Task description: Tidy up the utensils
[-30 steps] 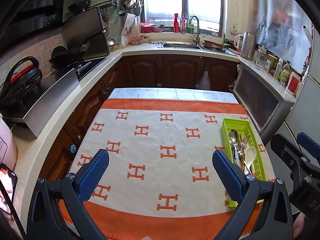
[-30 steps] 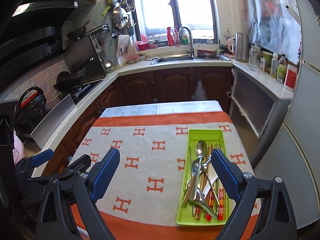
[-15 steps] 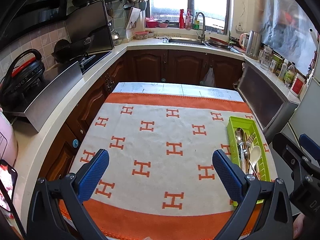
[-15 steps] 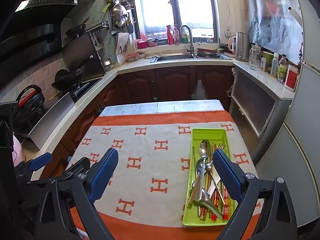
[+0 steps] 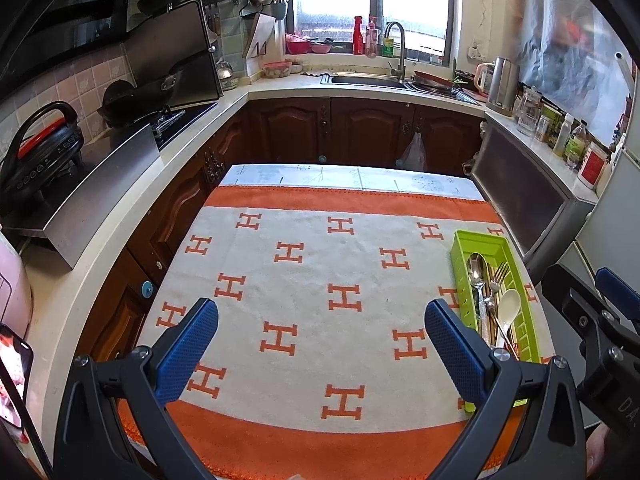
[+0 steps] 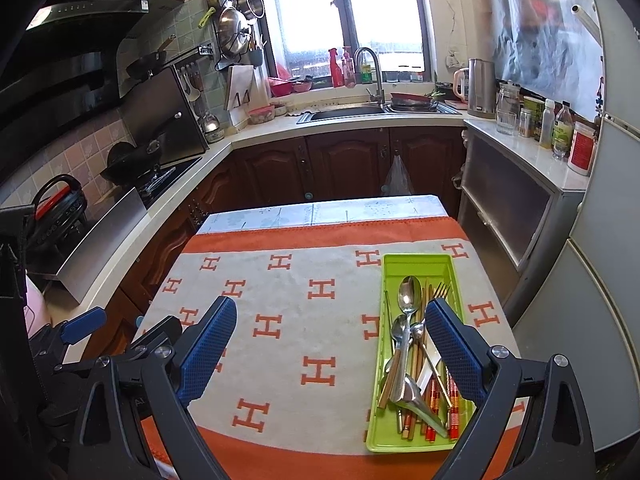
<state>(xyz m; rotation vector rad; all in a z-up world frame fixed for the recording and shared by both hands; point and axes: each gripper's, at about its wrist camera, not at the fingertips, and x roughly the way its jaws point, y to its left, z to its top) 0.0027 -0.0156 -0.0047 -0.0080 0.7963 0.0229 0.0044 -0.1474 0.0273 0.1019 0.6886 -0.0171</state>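
On top of the table (image 6: 320,212): a big cloth (image 6: 288,320), white in the middle with orange H shapes and an orange band along the near and far edges. Lots of bare cloth on the left and in the middle, with plenty of room to move. Past the far orange band, a strip of pale table top. Beyond that edge, dark brown cupboards (image 6: 344,160) all around, well apart from the table.

Over by the right edge of the cloth: one green tray (image 6: 416,264), long and thin, set lengthways. Near end of the tray just beside the near orange band. Right side close to the table edge, with a fridge (image 6: 600,320) just past it.

Piled inside the tray: utensils (image 6: 412,344), all mixed up and crossing each other. Two shiny metal spoons easy to pick out, plus one metal fork (image 6: 441,290) and one white spoon (image 5: 509,310). Also some brown chopsticks and some red patterned ones, too tangled to count. Maybe more metal pieces under the pile, hard to tell.

Two grippers, both up over the near edge. Left gripper (image 5: 320,344) spread wide apart over bare cloth, holding nothing. Right gripper (image 6: 330,344) also spread wide apart, holding nothing, with its right finger over the tray.
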